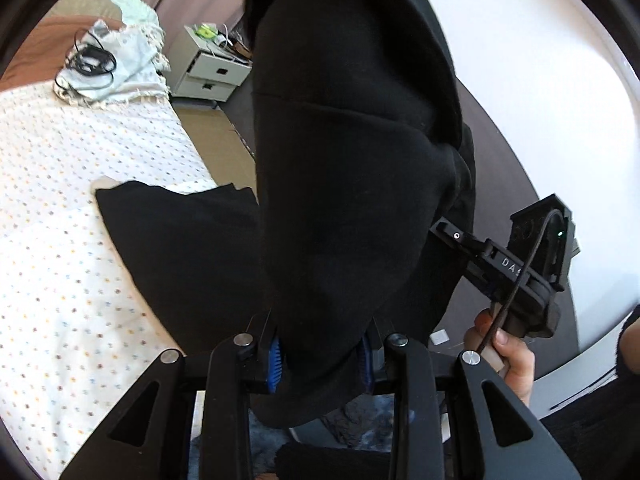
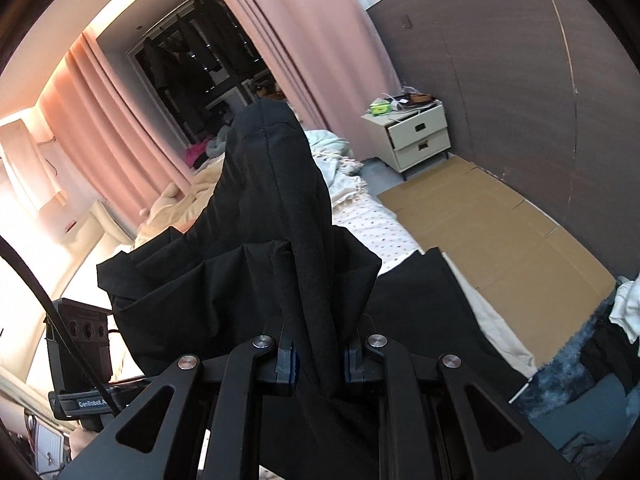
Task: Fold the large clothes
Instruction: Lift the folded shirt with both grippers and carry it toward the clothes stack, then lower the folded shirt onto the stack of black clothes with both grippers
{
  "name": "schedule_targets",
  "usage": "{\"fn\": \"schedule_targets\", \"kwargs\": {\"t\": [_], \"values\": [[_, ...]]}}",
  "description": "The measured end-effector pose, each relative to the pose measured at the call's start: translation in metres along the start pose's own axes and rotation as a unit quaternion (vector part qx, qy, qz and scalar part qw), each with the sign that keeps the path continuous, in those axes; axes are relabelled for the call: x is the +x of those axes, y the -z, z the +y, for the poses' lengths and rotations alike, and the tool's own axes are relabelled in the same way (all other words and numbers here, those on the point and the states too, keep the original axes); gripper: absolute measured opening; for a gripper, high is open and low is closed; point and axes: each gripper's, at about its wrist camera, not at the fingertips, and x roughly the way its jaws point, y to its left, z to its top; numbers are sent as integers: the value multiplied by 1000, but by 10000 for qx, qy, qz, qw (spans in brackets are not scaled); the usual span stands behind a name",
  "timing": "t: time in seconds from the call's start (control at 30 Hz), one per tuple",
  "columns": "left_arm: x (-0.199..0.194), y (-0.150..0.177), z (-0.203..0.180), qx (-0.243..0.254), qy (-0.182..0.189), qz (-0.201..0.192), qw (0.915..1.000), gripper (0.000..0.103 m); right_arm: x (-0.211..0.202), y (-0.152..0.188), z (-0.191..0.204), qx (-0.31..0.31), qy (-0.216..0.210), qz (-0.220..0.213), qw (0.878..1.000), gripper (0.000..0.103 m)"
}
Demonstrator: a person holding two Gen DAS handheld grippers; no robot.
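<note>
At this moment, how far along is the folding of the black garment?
Early stage. Done: both grips are set, the left hand-held gripper and right hand-held gripper each clamped on the black garment. In hand: it is lifted, one end trailing on the dotted bedsheet. Left: no neat fold shows yet.

Home bedroom indicated. Bed with dotted white sheet [image 1: 80, 208] seen left of left tongs; crumpled pale blanket [image 1: 136, 60] and black cable [image 1: 90, 62] lying at its far end. White two-drawer nightstand [image 2: 416, 136] placed beyond right tongs, against dark wood-panelled wall [image 2: 520, 80]. Pink curtains [image 2: 120, 120] hung at dark window [image 2: 200, 48], upper left. Flattened cardboard [image 2: 500, 220] spread on floor beside bed.
</note>
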Motion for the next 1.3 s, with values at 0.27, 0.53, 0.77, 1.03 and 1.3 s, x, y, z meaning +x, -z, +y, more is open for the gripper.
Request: {"fn": "schedule_targets", "kwargs": {"t": [0.27, 0.53, 0.77, 1.03, 1.3], "values": [[16, -1, 7, -67, -105, 137, 9998, 30, 21, 3, 7, 161, 195, 271, 9993, 12], [58, -16, 55, -356, -243, 381, 9983, 30, 76, 1, 21, 145, 529, 667, 9963, 12], [106, -17, 118, -720, -341, 740, 9941, 30, 147, 1, 16, 225, 867, 1242, 9882, 12], [132, -3, 168, -1098, -360, 1017, 9881, 45, 207, 6, -6, 686, 1274, 1662, 9754, 28], [107, 3, 158, -828, -621, 1000, 9896, 80, 188, 11, 14, 584, 1724, 1424, 9729, 79]]}}
